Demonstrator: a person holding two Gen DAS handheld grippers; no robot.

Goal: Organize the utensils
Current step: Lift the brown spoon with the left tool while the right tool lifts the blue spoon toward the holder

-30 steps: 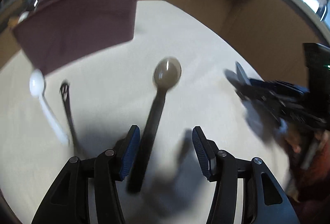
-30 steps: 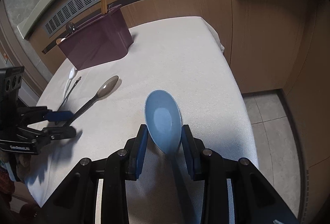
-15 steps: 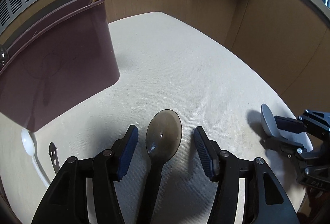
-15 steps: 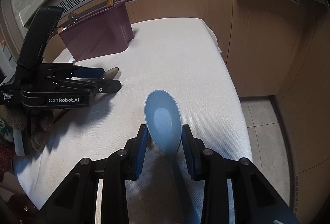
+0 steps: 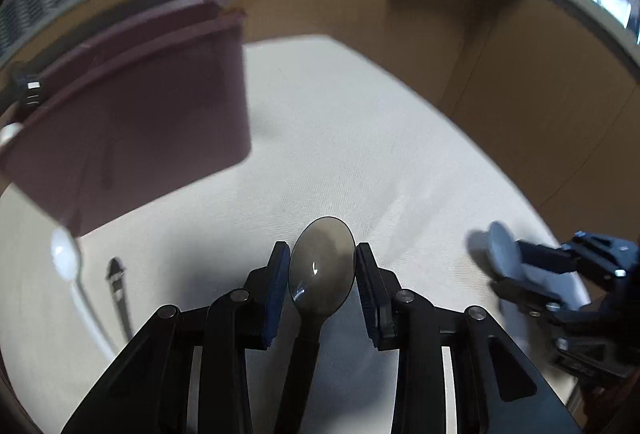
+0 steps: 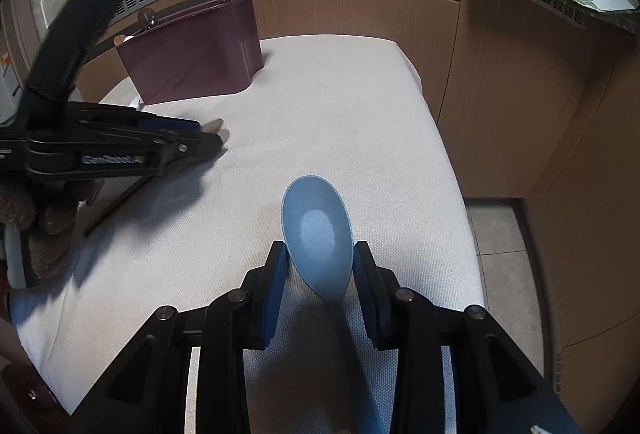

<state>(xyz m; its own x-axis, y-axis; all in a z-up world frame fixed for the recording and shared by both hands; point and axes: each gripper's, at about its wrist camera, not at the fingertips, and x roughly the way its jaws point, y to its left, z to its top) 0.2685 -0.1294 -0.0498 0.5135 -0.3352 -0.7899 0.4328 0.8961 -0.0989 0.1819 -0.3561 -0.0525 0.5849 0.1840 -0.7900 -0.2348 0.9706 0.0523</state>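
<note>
Cream-clothed counter [image 6: 320,122], wood panelling behind. Dark translucent spoon [image 5: 322,266]: a second ago lying loose between wide fingers, now lying bowl-forward between the left gripper [image 5: 322,284] fingers, which are closing onto its sides; pickup looks under way. Blue spoon [image 6: 318,234]: sitting between the right gripper [image 6: 320,274] fingers, which are easing apart around it. Maroon utensil holder [image 6: 192,54]: standing far left, partly filled. White spoon [image 5: 66,262] and a small dark utensil [image 5: 116,282]: waiting near left.
</note>
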